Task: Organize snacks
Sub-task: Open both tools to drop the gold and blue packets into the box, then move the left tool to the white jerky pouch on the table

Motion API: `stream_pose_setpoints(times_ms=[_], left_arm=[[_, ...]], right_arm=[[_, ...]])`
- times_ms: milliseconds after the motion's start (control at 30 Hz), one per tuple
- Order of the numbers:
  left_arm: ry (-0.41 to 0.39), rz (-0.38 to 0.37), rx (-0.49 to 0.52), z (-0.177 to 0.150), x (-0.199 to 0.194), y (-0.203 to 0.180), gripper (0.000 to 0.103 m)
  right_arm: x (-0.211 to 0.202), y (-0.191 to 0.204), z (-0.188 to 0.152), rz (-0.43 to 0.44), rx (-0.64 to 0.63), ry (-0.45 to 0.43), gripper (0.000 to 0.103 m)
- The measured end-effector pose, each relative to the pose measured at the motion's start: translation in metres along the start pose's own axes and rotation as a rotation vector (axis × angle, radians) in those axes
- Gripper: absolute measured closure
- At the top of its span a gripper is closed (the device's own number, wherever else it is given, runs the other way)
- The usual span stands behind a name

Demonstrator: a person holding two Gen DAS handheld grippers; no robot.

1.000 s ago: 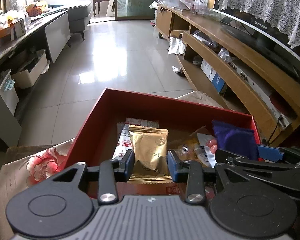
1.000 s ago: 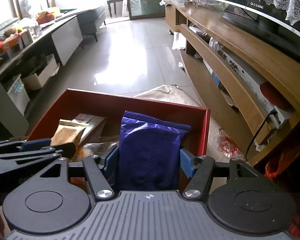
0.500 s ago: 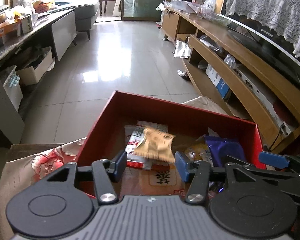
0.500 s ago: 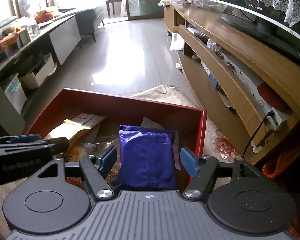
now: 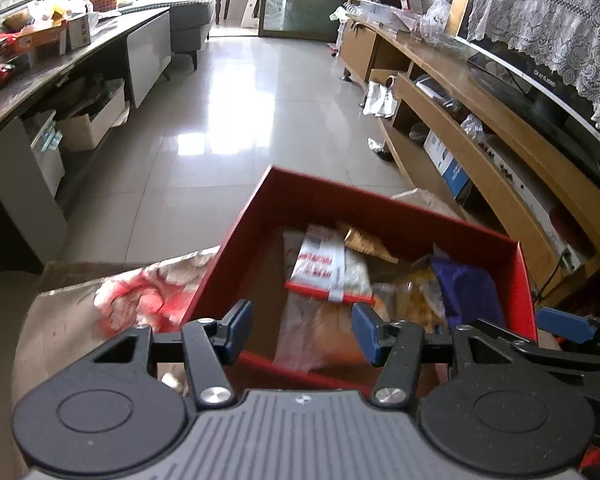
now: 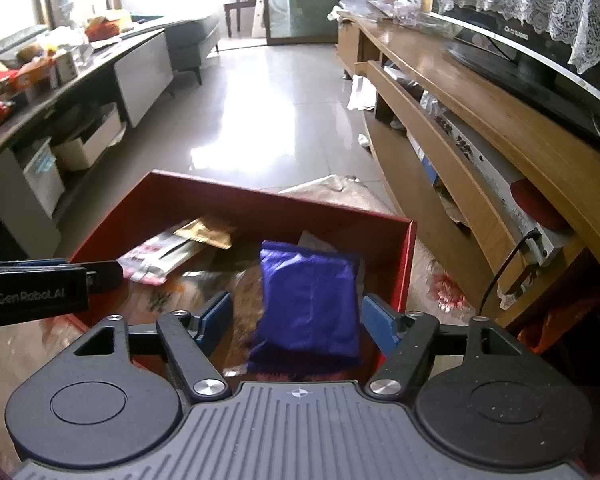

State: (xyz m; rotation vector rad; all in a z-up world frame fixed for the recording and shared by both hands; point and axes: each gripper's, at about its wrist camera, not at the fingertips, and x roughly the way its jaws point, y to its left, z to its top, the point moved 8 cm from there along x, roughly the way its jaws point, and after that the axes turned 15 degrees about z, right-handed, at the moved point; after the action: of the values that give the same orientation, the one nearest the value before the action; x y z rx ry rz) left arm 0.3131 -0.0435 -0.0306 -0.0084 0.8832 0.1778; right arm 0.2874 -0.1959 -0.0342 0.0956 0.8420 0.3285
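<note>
A home living room — sofa (image 5: 188,24), television (image 6: 540,68) on a long wooden stand (image 5: 480,120), tiled floor (image 5: 228,120).

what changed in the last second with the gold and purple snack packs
Both were let go. The left gripper released the gold packet, now lying in the red box. The right gripper, jaws opening, dropped the purple packet into the box. The box stayed put.

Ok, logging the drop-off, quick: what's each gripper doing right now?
Left gripper: open, holding nothing, fingers over the red box.
Right gripper: opening, purple packet between its fingers, not gripped.
</note>
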Motion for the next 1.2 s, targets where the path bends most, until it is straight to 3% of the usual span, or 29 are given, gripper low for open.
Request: stream_pose_setpoints(times_ms=[333, 633, 967, 1067, 1200], left_arm=[[0.070, -0.015, 0.077, -0.049, -0.004, 0.012, 0.045], [0.125, -0.128, 0.232, -0.081, 0.006, -0.002, 0.035], [0.126, -0.099, 0.374, -0.096, 0.026, -0.014, 0.030], [0.125, -0.080, 0.394, -0.099, 0.026, -0.014, 0.032], [0.157, -0.097, 0.375, -0.106, 0.019, -0.009, 0.049]], right_arm=[[-0.016, 0.030, -0.038, 0.017, -0.062, 0.064, 0.023], [-0.034, 0.048, -0.062, 0.082, -0.059, 0.098, 0.022], [-0.031, 0.051, -0.074, 0.105, -0.057, 0.133, 0.022], [-0.031, 0.050, -0.076, 0.107, -0.058, 0.140, 0.022], [-0.032, 0.050, -0.077, 0.107, -0.059, 0.145, 0.022]])
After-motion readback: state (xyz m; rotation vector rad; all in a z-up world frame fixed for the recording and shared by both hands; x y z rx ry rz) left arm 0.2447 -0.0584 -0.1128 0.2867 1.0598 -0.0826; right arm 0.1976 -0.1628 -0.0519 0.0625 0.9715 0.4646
